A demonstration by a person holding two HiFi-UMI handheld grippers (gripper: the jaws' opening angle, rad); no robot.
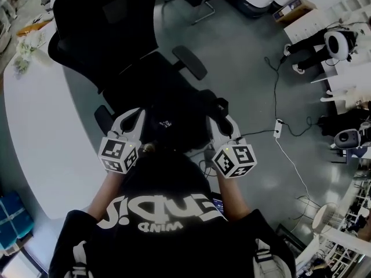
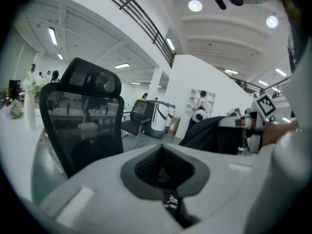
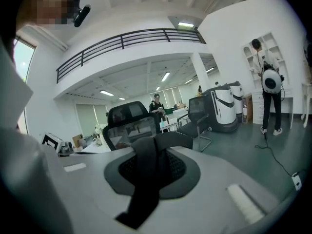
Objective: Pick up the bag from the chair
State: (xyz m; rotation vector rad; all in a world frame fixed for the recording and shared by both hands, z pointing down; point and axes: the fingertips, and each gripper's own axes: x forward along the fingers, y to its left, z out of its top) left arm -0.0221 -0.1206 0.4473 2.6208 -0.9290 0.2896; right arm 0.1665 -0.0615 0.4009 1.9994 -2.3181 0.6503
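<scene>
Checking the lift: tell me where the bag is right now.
Head view, centre: the black bag is held between the left gripper and the right gripper, each shut on part of it, just in front of the office chair.

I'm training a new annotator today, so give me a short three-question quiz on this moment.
1. True or false: the right gripper is shut on a black strap.
2. What does the left gripper hold? A) a cup B) a tab of the black bag C) nothing
3. How many grippers grip the bag?
Key: 1 true; 2 B; 3 two.
</scene>
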